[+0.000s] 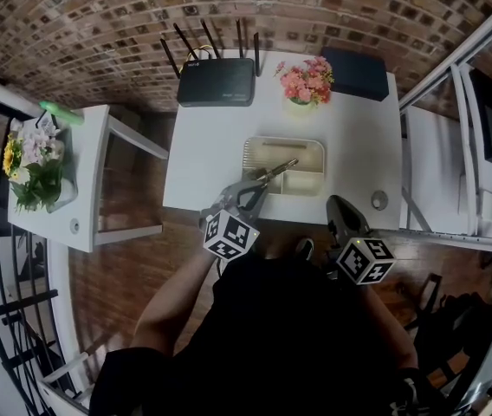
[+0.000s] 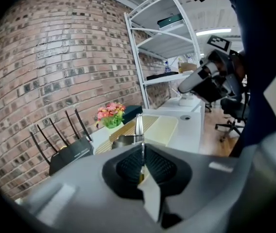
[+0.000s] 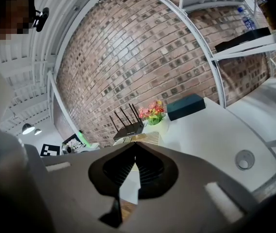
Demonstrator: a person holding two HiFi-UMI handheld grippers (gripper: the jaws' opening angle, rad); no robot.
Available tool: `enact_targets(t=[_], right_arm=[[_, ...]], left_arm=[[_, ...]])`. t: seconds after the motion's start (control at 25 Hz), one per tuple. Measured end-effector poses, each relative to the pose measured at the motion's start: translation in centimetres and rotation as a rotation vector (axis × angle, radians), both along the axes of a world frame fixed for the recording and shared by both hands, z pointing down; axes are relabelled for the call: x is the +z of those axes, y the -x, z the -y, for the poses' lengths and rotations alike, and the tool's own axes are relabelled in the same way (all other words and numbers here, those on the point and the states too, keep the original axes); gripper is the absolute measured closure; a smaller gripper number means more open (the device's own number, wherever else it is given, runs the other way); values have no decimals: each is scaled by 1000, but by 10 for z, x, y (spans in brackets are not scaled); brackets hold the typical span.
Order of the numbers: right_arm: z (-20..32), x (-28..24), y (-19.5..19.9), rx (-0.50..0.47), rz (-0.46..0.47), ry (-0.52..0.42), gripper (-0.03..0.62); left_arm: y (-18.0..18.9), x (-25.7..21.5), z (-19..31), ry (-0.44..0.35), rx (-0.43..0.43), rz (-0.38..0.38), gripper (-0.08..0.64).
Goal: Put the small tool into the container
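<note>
A beige container (image 1: pixel 250 159) with several compartments sits on the white table (image 1: pixel 203 154), near its front edge. My left gripper (image 1: pixel 259 182) is shut on a small slim metal tool (image 1: pixel 279 170), whose tip reaches over the container's front left part. In the left gripper view the tool (image 2: pixel 138 125) sticks straight out from the left gripper (image 2: pixel 141 148), with the container (image 2: pixel 164 127) beyond it. My right gripper (image 1: pixel 337 204) hangs at the table's front edge, right of the container, shut with nothing in it. The right gripper (image 3: pixel 136 144) points toward the container (image 3: pixel 145 139).
A black router (image 1: pixel 216 81) with antennas, a pot of pink flowers (image 1: pixel 307 81) and a dark box (image 1: pixel 356 72) stand along the table's back. A round cable hole (image 1: pixel 378 199) is at the front right. A small side table (image 1: pixel 90 163) stands left, white shelving (image 1: pixel 462 146) right.
</note>
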State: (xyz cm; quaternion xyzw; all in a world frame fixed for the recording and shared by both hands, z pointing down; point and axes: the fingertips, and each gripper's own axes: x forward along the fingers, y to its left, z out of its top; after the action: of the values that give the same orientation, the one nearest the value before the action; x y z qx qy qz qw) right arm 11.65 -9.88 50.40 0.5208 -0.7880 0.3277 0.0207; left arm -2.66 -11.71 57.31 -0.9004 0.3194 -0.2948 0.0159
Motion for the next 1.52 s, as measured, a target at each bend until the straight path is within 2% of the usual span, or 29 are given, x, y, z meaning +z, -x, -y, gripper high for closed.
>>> enact_targets(t=[0.24,0.44,0.64,0.92,1.08,1.52], right_arm=[[0,1,-1,3,1,3,581],[0,3,0,3,5,8,581],[0,6,0,7,14,16,581],[0,6,0,10,16,20,581],[0,6,0,11,18,20,581],[1,8,3,6,21,28,581]], left_arm=[[-1,5,-2,17,5,14,551],[6,13,-1,76,-30,13,546],[8,15,-1,103,-54,0,541],[12,15,3,211,-121,-39,522],[21,14,7,269,-181,-81,481],[26,3,4,295,-242,-146,413]])
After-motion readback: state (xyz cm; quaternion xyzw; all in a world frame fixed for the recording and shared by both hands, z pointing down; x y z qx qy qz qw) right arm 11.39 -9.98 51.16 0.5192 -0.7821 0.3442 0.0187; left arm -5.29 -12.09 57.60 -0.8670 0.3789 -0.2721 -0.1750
